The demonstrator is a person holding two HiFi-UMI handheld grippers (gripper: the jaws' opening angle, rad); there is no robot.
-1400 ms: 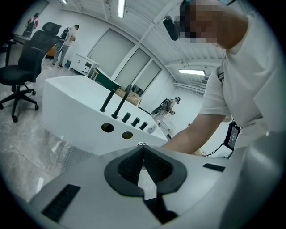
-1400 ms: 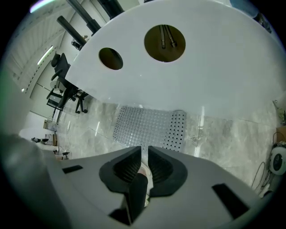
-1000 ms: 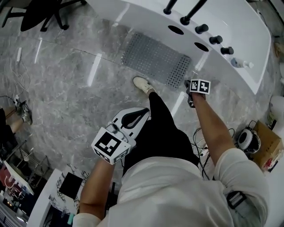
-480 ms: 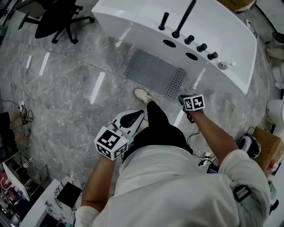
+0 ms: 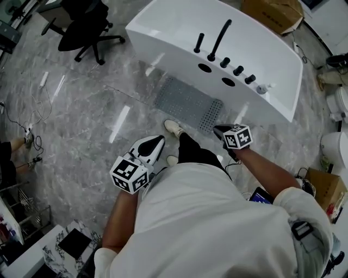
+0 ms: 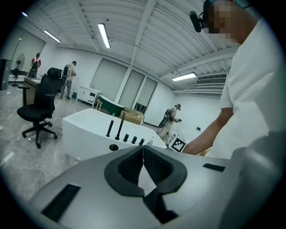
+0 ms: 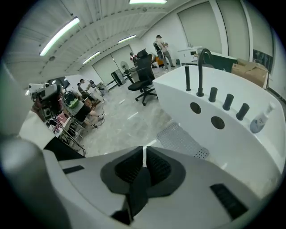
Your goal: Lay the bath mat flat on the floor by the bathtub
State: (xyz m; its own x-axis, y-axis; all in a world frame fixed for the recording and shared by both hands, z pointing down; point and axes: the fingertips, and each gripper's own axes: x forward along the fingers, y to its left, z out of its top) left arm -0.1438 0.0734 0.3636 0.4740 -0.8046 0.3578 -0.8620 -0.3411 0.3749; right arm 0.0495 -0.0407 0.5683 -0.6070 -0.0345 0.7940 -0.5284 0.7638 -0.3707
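Observation:
The grey perforated bath mat (image 5: pixel 188 103) lies flat on the marble floor against the side of the white bathtub (image 5: pixel 179 38); the right gripper view shows the mat (image 7: pixel 181 141) beyond my jaws. Both grippers are held up at waist height, well away from the mat. My left gripper (image 5: pixel 151 145) is shut with nothing between its jaws, and the left gripper view (image 6: pixel 143 154) shows the jaws meeting. My right gripper (image 5: pixel 224 132) is also shut and empty, with its pads (image 7: pixel 156 166) closed together.
Black taps and knobs (image 5: pixel 223 46) stand on the tub rim beside a small bottle (image 5: pixel 262 88). A black office chair (image 5: pixel 87 24) stands at the upper left, cardboard boxes (image 5: pixel 274 13) lie behind the tub, cables (image 5: pixel 32 122) trail along the floor at left. My white shoe (image 5: pixel 173 128) stands by the mat.
The head view has risen and pulled back from the tub. Both grippers have come up and away from the mat, which stays flat by the tub.

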